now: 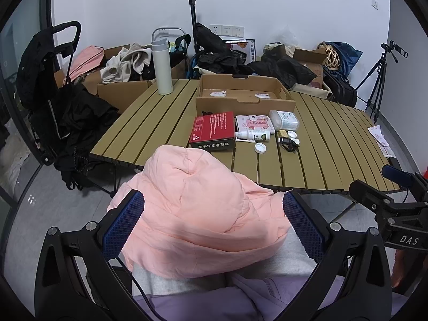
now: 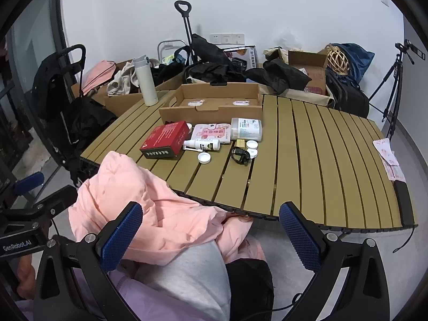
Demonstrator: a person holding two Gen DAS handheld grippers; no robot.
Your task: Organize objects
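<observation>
Your fingers [image 1: 303,226] have blue pads with a tiny bumpy grid. The puffy jacket [image 1: 192,211] near you is soft pink. The bench [image 2: 307,155] is tan with dark lines between its slats. On it you see a red box [image 2: 167,139] with white writing, a white spray bottle [image 2: 202,144] with a green label, and a brown cardboard tray [image 2: 214,101]. The tall flask [image 1: 161,65] far left is white.

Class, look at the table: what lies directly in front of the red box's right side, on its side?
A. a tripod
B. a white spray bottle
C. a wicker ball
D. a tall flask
B: the spray bottle lies flat beside the red box, on the table.
</observation>
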